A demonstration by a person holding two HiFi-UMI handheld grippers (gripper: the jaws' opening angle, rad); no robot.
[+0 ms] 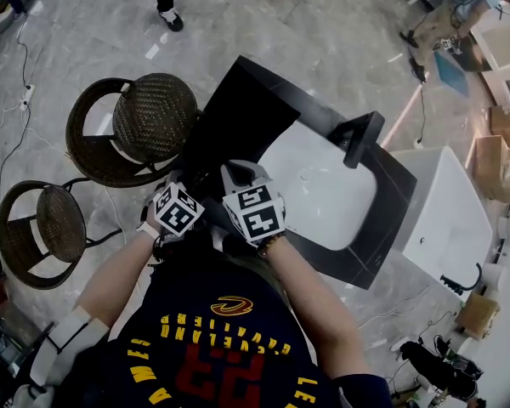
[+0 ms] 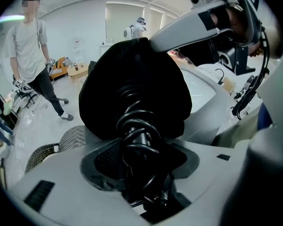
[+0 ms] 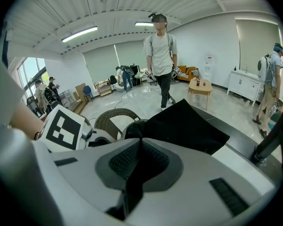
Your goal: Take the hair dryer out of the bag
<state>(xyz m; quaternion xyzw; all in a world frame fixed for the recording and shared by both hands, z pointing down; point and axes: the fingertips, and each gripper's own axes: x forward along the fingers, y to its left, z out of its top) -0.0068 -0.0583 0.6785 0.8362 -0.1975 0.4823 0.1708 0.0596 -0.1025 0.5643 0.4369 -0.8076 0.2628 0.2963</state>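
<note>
On the black counter (image 1: 382,253) lies the black bag (image 1: 238,113), spread flat towards the far corner. My left gripper (image 1: 191,184) is shut on the black hair dryer's handle (image 2: 139,140), which has its cord coiled round it and fills the gap between the pads of the left gripper (image 2: 141,166). Above the handle bulges a dark rounded mass (image 2: 132,84); I cannot tell whether it is bare dryer or cloth over it. My right gripper (image 3: 139,161) is shut on a fold of the bag (image 3: 184,124), and its tip (image 2: 153,44) touches the top of that mass.
A white sink basin (image 1: 323,194) with a black faucet (image 1: 361,138) is set in the counter to the right. Two wicker chairs (image 1: 153,117) (image 1: 47,228) stand on the left. A person (image 3: 160,55) stands on the floor beyond the counter.
</note>
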